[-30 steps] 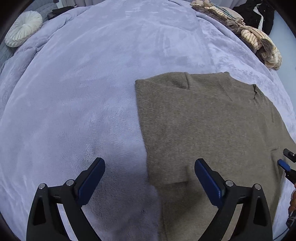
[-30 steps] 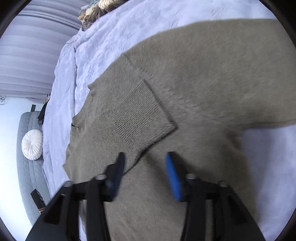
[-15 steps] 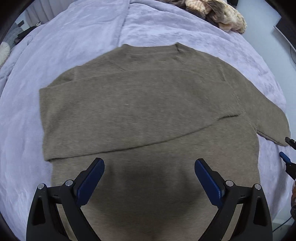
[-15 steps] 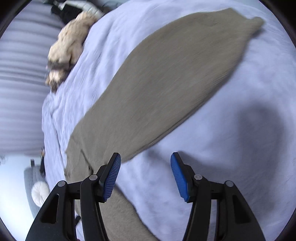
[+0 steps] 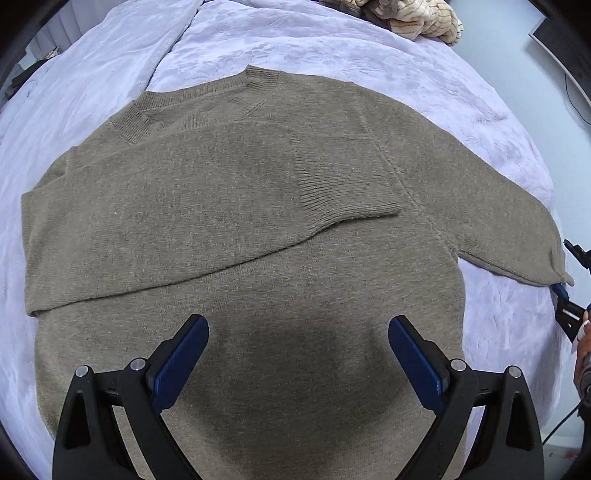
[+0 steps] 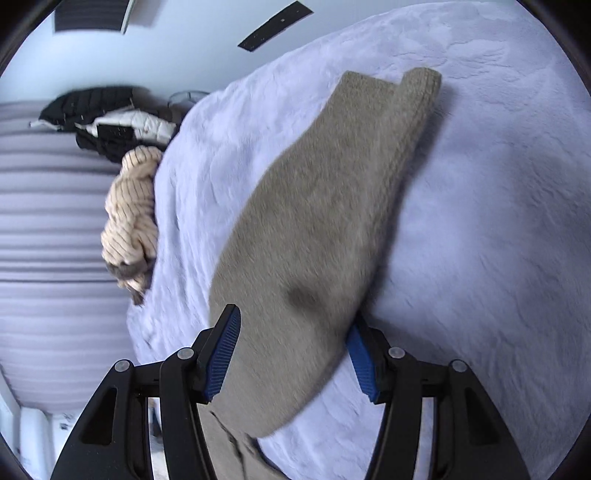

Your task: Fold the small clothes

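Note:
An olive-brown knit sweater (image 5: 236,206) lies flat on a lavender plush blanket (image 5: 369,51). One sleeve is folded across the chest, its ribbed cuff (image 5: 343,184) near the middle. My left gripper (image 5: 297,354) is open and empty above the sweater's lower body. The other sleeve (image 6: 325,221) stretches out to the side over the blanket, with its cuff at the far end. My right gripper (image 6: 291,350) is open with its jaws on either side of this sleeve near the shoulder end. The right gripper's tip (image 5: 561,291) shows at the sleeve's end in the left wrist view.
A cream striped garment (image 6: 131,206) lies bunched at the blanket's far edge; it also shows in the left wrist view (image 5: 424,18). Black and white puffy clothes (image 6: 107,122) sit beyond it. Bare blanket lies to the right of the sleeve.
The left gripper swung from the sweater's edge to above its lower body. The right gripper left the folded cuff and moved over to the outstretched sleeve, which now lies between its jaws.

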Demonstrator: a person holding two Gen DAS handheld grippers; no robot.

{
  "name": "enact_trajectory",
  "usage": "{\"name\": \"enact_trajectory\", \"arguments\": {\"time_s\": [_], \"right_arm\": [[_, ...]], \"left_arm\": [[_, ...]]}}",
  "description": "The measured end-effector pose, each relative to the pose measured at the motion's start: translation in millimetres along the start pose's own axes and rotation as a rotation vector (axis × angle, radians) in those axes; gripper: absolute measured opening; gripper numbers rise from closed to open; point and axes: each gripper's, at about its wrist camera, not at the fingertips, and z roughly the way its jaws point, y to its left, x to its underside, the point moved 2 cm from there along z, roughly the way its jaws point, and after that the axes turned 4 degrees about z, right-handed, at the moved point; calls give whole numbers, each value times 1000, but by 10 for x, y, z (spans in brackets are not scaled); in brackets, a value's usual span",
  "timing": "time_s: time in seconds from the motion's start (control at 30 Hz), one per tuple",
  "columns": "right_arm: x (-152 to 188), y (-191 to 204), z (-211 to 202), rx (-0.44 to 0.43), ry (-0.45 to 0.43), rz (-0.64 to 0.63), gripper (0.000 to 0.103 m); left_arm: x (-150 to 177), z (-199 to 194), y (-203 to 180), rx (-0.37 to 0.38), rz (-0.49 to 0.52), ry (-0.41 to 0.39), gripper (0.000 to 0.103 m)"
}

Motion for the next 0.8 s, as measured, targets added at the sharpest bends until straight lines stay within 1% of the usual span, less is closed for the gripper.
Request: {"name": "enact_trajectory", "arguments": {"time_s": [0.03,0.07,0.1,0.2,0.27,0.33,0.43,0.5,0.53,0.63,0.67,0.7,0.73,0.8], "right_arm": [[-12,12,14,-20,-1,14,36],[-16,26,25,-44,5,24,18],[-11,52,45,-58,18,27,6],[59,265,74,-103,49,-29,6],[174,522,101,-136,80,-122,6],[372,852,181,-172,132,-237,6],[858,1425,364,-213,229,-459,6],[1344,1805,539,-237,309,-622,6],[1551,1924,616,-238,340,-681,6],[2403,2192,948,-220,463,-895,6],[2751,2224,1103,-203,519,-962,6],[3006,2210,1224,-188,565,-1006,6],[3231,2149,1329,-166,606,-1043,6],[3690,1971,1615,-92,696,-1101,6]], "left_arm": [[-7,-4,3,-4,-2,-4,99],[-21,7,8,-6,-5,-7,99],[-23,15,31,-6,-9,-10,99],[-5,-31,154,-16,-21,-22,99],[-21,-59,245,-27,-30,-35,99],[-19,-109,371,-33,-46,-50,99],[-25,-167,603,-48,-87,-73,99],[-27,-183,776,-60,-115,-80,99],[-17,-191,874,-66,-128,-82,99],[19,-225,1155,-91,-176,-92,99],[38,-244,1266,-99,-197,-98,99],[59,-260,1357,-102,-214,-103,99],[83,-276,1458,-106,-231,-108,99],[126,-281,1639,-117,-260,-113,99]]}}
